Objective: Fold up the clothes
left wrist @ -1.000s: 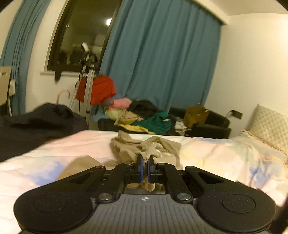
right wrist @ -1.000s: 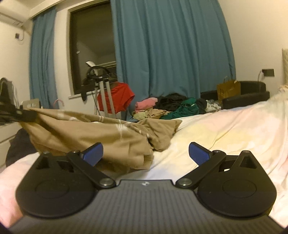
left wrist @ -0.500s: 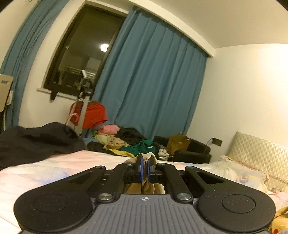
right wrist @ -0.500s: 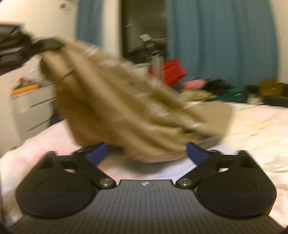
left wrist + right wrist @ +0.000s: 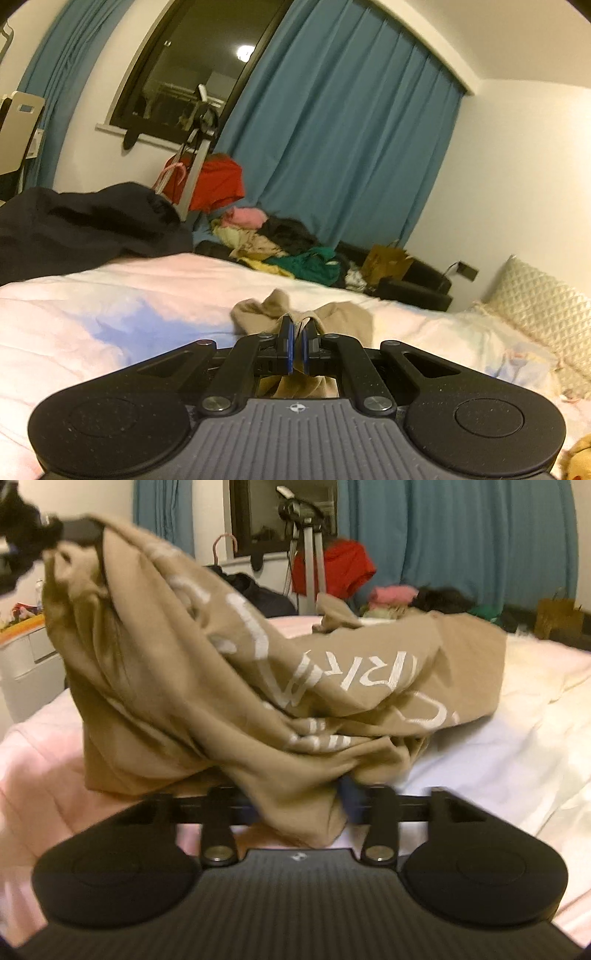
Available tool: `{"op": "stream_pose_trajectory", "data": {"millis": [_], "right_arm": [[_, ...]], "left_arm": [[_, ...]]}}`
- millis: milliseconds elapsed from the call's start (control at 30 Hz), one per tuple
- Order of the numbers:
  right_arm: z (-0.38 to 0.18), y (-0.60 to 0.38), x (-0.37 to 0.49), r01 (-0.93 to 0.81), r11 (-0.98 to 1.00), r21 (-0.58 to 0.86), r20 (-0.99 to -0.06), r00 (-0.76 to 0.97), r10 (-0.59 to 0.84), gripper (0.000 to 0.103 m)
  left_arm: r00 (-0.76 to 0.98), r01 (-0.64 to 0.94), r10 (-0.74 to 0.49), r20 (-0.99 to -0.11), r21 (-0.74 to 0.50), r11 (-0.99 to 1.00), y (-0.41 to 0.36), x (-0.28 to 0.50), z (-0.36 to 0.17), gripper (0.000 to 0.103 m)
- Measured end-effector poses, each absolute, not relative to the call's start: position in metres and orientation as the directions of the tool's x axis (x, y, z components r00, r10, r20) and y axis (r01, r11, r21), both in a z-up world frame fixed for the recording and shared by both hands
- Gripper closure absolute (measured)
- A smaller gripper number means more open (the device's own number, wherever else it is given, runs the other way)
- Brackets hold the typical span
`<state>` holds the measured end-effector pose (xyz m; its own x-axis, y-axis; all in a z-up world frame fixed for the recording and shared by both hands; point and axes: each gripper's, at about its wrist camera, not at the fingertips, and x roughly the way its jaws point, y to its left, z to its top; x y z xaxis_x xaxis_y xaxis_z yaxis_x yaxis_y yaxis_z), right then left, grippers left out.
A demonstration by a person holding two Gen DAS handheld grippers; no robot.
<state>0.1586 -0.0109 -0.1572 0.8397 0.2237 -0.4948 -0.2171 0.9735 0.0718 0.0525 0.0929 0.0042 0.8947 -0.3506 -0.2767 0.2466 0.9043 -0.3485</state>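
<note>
Left tongs [image 5: 295, 345]: blue-padded jaws nearly together, pinching a thin fold of the tan T-shirt [image 5: 314, 321]; in the right wrist view they show as a dark blurred shape [image 5: 74, 530] gripping the shirt's raised corner at upper left.
Right tongs [image 5: 301, 801]: jaws closing, a bunched wad of the shirt between them; one blue pad [image 5: 351, 799] peeks out beside the cloth, the other is hidden under it.
Tan T-shirt [image 5: 258, 672]: soft matte knit with white printed letters, crumpled in deep folds; it hangs from the left tongs, sags toward the right tongs, and its far part lies on the bed toward the window-side edge.
Bed [image 5: 498, 760]: quilted cover in pale pink, white and light blue, puckered and soft.
Dark garment [image 5: 85, 225]: black, limp heap at the bed's left edge.
Clothes pile [image 5: 280, 243]: pink, yellow, black and green pieces beyond the bed's far edge.
Curtain [image 5: 343, 147]: blue, hanging in long vertical pleats.
Pillow [image 5: 543, 306]: cream, diamond-quilted, at the bed's right end.
</note>
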Motion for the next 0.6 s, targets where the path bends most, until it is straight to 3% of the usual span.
{"op": "stream_pose_trajectory", "data": {"millis": [100, 267, 433, 600], "right_arm": [[-0.14, -0.02, 0.152, -0.206, 0.974, 0.094, -0.481, 0.847, 0.226, 0.091], [-0.103, -0.047, 0.129, -0.169, 0.973, 0.157, -0.455, 0.862, 0.223, 0.092], [-0.076, -0.089, 0.12, -0.145, 0.972, 0.183, -0.437, 0.874, 0.213, 0.092], [-0.085, -0.123, 0.143, -0.115, 0.959, 0.258, -0.484, 0.844, 0.231, 0.089]], "left_arm": [[0.888, 0.237, -0.34, -0.309, -0.326, 0.915, 0.092, 0.064, -0.004, 0.098], [0.871, 0.312, -0.369, -0.326, -0.214, 0.926, 0.083, 0.071, -0.02, 0.098], [0.818, 0.398, -0.46, -0.345, -0.238, 0.886, 0.07, 0.07, -0.028, 0.097], [0.797, 0.426, -0.465, -0.385, -0.186, 0.885, 0.049, 0.075, -0.039, 0.095]]}}
